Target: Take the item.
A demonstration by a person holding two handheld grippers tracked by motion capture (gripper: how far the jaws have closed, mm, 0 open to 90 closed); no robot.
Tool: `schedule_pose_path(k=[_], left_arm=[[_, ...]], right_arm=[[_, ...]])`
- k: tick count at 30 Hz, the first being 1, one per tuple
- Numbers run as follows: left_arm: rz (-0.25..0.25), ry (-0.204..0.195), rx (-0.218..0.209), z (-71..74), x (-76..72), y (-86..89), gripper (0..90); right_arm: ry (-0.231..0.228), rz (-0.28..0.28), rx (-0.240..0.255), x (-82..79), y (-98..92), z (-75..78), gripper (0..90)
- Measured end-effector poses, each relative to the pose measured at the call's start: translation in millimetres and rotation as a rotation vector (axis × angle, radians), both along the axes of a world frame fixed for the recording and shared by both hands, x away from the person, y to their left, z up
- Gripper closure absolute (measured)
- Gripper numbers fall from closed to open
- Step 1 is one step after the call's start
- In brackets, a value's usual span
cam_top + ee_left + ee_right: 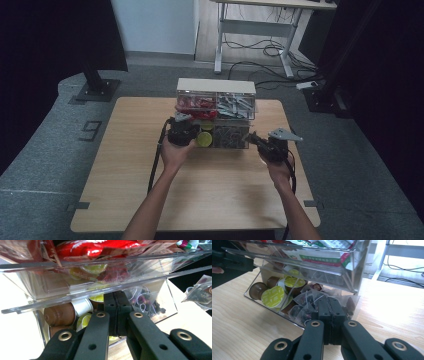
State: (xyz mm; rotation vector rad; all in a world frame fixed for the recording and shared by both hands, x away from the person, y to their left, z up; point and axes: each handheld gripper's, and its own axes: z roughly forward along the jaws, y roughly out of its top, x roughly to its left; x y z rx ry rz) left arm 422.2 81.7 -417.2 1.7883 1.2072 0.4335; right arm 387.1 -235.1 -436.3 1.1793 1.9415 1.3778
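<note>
- Visibility was limited around your left gripper (188,131): in the high view its body covered the front left corner of the clear organiser (216,114), so the meeting of jaw tips and drawer could not be judged from above.
- Your left gripper's jaws were pressed flat together with nothing between them, as the left gripper view showed; the tips sat against or just under the edge of the tilted-out lower drawer (160,302), but true contact could not be confirmed.
- Your right gripper (260,142) was likewise pressed together and empty, its tips close to the drawer's front right, by the tea bags (308,301). Touching or just apart could not be told.
- The organiser stood at the far middle of the wooden table (150,195), and both of your grippers were at its front face.
- Materials: the organiser was transparent hard plastic with straight, glossy walls and a pale flat top; glare and reflections on those walls blurred the contents behind.
- The lower drawer held round coffee capsules (273,297), brown-bodied with yellow-green foil lids, and translucent mesh tea bags with dark filling.
- The upper tier held crinkled red sachets (95,247) on one side and printed paper packets (322,258) on the other; their lettering was too small to read.
- The upper tier was cut off at the top edge of both gripper views.
</note>
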Motion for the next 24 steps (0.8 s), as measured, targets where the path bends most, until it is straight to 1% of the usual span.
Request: schedule_pose_path(k=[12, 24], left_arm=[[0.0, 0.001, 0.0, 0.0, 0.0, -1.0, 89.5], [0.0, 0.002, -0.001, -0.2, 0.1, -1.4, 89.5]], right_arm=[[-0.002, -0.025, 0.011, 0.2, -12.5, 1.4, 89.2], [0.001, -0.052, 0.011, 1.4, -23.9, 1.4, 89.2]])
